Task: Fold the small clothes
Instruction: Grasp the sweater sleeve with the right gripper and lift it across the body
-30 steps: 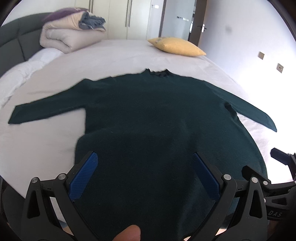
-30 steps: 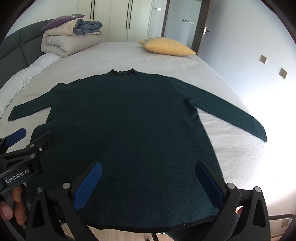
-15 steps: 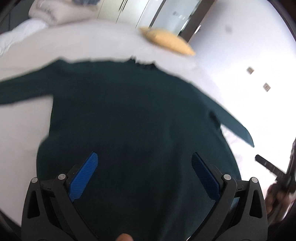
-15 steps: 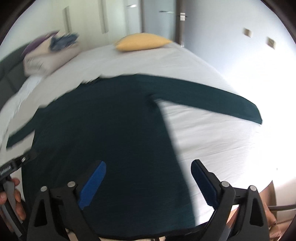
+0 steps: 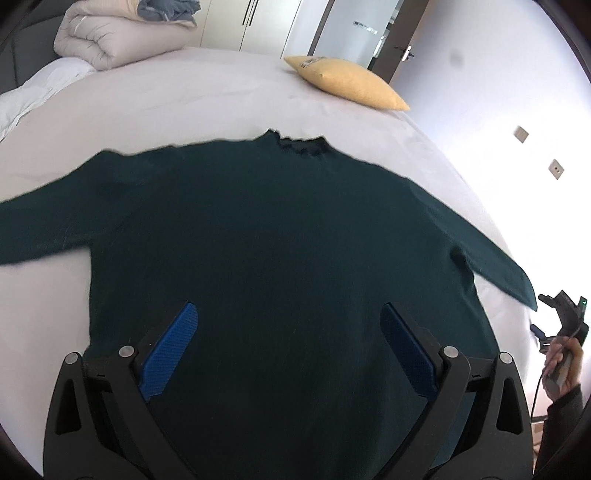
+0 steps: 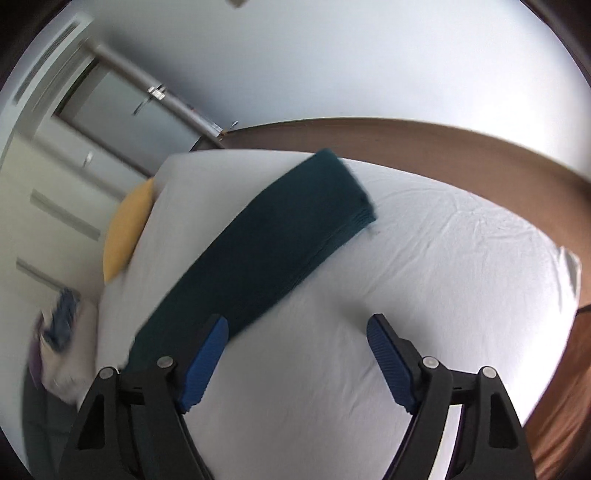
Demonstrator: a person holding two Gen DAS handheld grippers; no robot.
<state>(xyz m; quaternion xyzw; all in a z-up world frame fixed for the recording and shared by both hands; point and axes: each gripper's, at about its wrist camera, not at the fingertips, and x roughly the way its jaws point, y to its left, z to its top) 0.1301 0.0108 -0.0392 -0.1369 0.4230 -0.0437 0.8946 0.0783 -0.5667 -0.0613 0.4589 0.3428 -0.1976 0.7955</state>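
Observation:
A dark green long-sleeved sweater [image 5: 280, 240] lies flat on the white bed [image 5: 207, 92], collar at the far side, sleeves spread out left and right. My left gripper [image 5: 288, 317] is open and empty, held above the sweater's lower body. My right gripper [image 6: 295, 332] is open and empty above the bed sheet [image 6: 424, 277], just beside the sweater's right sleeve [image 6: 280, 240], whose cuff lies ahead of it. The right gripper also shows at the right edge of the left wrist view [image 5: 565, 314], held in a hand.
A yellow pillow [image 5: 347, 83] lies at the far side of the bed. Folded duvets [image 5: 110, 33] are stacked at the far left by a dark headboard. Wardrobe doors and a door stand behind. The bed's right edge drops to a brown floor [image 6: 443, 136].
My right gripper has swung right and rolled, from over the sweater's hem to beside the right sleeve. My left gripper has moved right and forward over the sweater's body. Both stay open.

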